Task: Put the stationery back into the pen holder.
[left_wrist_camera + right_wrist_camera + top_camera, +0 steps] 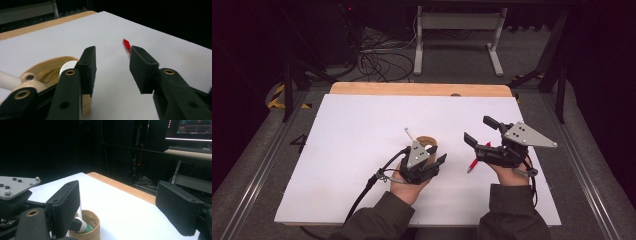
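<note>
Far half of surface: the white sheet-covered surface [362, 115] lies bare toward the wooden back edge, open to pass over.
Centre obstacle: a round tan wooden cup [428, 145] with a white pen [408, 133] sticking out stands just ahead of the left gripper [437, 156].
Gap between hands: a red pen [472, 164] lies flat there, just beside the right gripper [480, 131].
Left jaws: apart, nothing between them.
Right jaws: wide apart, nothing between them.

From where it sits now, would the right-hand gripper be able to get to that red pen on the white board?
Probably yes: the red pen lies flat just beside the right gripper, whose jaws stand open and empty, with bare white board around it.
</note>
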Demonstrator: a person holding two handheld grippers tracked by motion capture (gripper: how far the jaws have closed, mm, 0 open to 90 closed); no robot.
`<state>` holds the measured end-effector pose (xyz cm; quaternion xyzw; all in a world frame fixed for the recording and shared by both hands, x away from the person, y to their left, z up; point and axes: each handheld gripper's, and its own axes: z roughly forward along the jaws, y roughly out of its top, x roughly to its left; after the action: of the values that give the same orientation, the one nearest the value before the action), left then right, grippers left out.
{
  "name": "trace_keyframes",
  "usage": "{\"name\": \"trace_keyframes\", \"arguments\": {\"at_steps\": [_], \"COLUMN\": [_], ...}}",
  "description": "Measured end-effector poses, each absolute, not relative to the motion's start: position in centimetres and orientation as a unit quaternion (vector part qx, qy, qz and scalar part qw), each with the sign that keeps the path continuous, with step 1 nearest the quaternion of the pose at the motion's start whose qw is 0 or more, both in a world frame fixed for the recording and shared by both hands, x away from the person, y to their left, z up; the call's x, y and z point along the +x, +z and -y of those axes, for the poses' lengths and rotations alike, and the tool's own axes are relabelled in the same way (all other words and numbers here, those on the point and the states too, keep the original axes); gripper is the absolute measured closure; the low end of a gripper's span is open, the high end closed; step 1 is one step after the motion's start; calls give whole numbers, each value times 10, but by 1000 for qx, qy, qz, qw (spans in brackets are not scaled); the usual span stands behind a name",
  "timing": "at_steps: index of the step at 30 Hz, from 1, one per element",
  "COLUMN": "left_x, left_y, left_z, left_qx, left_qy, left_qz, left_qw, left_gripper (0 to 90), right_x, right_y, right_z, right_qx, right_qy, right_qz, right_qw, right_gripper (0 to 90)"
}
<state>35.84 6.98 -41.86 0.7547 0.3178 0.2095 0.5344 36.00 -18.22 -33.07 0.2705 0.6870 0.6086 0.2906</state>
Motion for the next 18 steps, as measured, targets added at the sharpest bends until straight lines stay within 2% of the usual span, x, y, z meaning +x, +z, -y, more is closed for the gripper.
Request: {"name": "trace_keyframes", "arguments": {"at_steps": [4, 8, 12, 18], "left_x": [360, 361, 361, 365], "left_y": [-418, -419, -420, -420], "left_z": [-60, -50, -39, -23], "left_qx": [757, 761, 768, 776], "left_qy": [213, 213, 216, 214], "left_qz": [-319, -319, -312, -307], "left_qw": [529, 524, 516, 507], "left_gripper": [434, 388, 307, 275], "right_x": [360, 359, 358, 357], "right_y": [-330, -329, -329, -327], "right_z": [184, 186, 188, 193], "right_qx": [271, 272, 274, 278], "right_qy": [609, 610, 611, 616], "right_qz": [-686, -684, -682, -675], "right_qw": [292, 294, 295, 295], "right_gripper": [204, 204, 203, 203]}}
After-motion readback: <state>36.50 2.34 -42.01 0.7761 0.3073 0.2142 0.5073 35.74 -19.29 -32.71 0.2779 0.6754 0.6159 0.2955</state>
